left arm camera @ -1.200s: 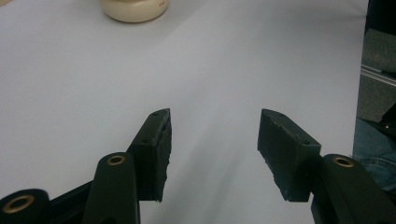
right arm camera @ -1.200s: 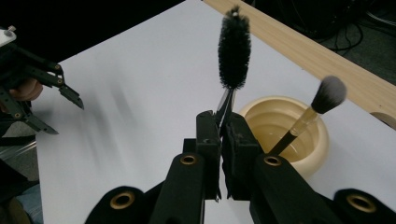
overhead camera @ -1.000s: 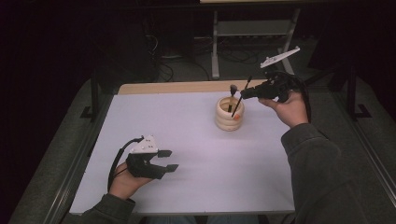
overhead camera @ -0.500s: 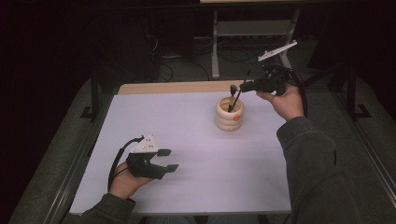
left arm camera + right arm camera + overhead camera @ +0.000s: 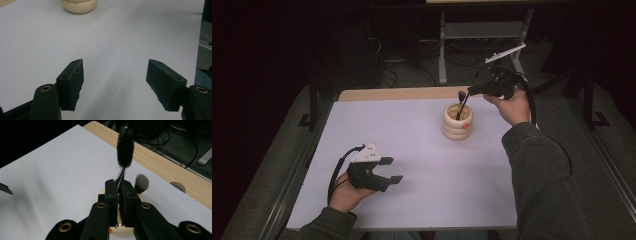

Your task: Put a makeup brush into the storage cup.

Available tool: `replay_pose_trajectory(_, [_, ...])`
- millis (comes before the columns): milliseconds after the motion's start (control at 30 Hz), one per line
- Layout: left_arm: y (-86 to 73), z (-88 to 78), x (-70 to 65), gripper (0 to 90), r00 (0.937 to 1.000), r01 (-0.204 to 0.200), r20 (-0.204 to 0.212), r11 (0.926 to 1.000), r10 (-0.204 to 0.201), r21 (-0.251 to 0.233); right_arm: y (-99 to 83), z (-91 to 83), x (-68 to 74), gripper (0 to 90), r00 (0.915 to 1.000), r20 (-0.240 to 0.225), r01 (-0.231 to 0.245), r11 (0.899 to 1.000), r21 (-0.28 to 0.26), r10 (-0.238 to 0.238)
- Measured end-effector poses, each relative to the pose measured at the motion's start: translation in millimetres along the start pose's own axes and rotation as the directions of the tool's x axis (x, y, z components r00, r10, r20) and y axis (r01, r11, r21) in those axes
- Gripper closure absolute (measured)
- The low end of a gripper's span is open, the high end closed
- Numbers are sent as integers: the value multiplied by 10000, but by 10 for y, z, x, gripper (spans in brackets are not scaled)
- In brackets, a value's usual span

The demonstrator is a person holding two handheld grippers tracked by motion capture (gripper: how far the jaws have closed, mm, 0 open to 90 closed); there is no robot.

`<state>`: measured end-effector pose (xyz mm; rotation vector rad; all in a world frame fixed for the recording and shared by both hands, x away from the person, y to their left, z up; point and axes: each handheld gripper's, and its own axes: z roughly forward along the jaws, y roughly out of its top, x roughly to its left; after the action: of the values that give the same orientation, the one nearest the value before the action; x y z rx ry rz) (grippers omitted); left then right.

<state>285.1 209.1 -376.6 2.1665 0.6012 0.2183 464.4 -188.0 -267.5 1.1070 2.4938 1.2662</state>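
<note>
Our right gripper, clamped on the black bottle brush, has carried it nearer over the ringed holder, so insertion looks close, while our left gripper has just been opening wide, nothing between its jaws.

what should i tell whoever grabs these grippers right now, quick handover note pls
Right gripper: shut on the thin stem of a black bottle brush, held over the cream ringed holder at the far side of the white table.
Left gripper: jaws open, just been opening, nothing between them; it rests low near the front left.
A grey-tipped brush stands in the holder.
Done: black brush gripped at the holder.
Left: whether it goes in or comes out, the pictures can't tell; finish that move.
</note>
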Motion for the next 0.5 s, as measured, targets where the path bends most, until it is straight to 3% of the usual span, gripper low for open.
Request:
replay_pose_trajectory(100, [6, -10, 10, 297, 9999, -150, -35, 9998, 150, 105, -16, 59, -31, 847, 10000, 64, 10, 10000, 83, -10])
replay_pose_trajectory(200, [6, -11, 10, 294, 10000, -57, -18, 10000, 57, 23, -10, 105, -11, 847, 9998, 82, -169, 9998, 118, 168])
replay_pose_trajectory(333, [-4, -22, 16, 292, 10000, -63, -57, 10000, 63, 27, -14, 188, 1, 848, 9999, 160, 25, 9998, 182, -28])
replay_pose_trajectory(500, [4, -29, 19, 292, 10000, -45, -39, 10000, 45, -37, -70, 268, 7, 847, 9996, 170, -229, 9997, 128, 227])
